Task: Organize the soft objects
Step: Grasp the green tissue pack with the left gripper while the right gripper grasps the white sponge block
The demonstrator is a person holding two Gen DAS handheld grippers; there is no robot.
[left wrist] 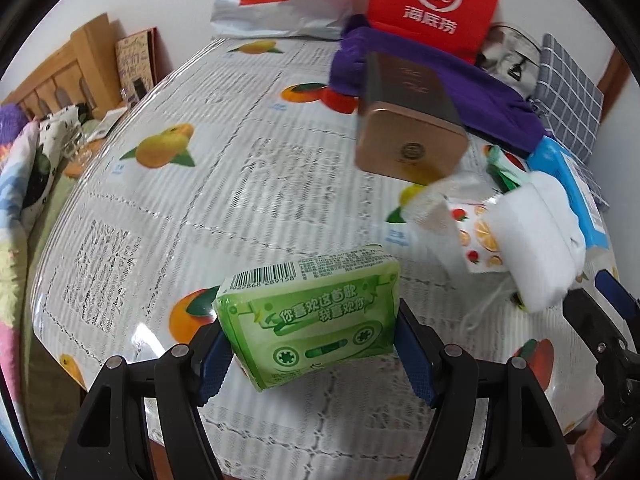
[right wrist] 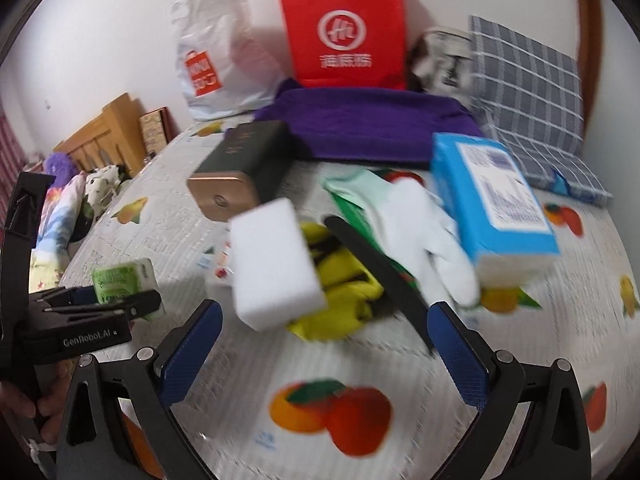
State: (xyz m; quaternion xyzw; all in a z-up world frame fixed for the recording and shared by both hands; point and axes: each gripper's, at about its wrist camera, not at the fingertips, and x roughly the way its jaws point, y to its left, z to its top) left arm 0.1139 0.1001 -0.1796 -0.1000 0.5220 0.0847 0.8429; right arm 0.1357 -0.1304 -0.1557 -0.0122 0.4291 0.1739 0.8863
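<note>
My left gripper (left wrist: 316,344) is shut on a green tissue pack (left wrist: 312,316) and holds it over the fruit-print tablecloth (left wrist: 200,184); the pack also shows in the right wrist view (right wrist: 124,280). My right gripper (right wrist: 324,344) is open and empty, just in front of a white sponge block (right wrist: 276,264). Behind the sponge lie a yellow cloth (right wrist: 344,292), a white glove (right wrist: 420,236) and a blue tissue box (right wrist: 492,204). The sponge also shows in the left wrist view (left wrist: 536,240).
A gold-ended dark tin (left wrist: 408,120) lies mid-table. A purple towel (right wrist: 360,124), a red paper bag (right wrist: 344,32), a white Miniso bag (right wrist: 216,52) and a checked cushion (right wrist: 528,92) stand at the back. A black flat strip (right wrist: 380,276) lies across the yellow cloth. A bed (left wrist: 24,184) is at the left.
</note>
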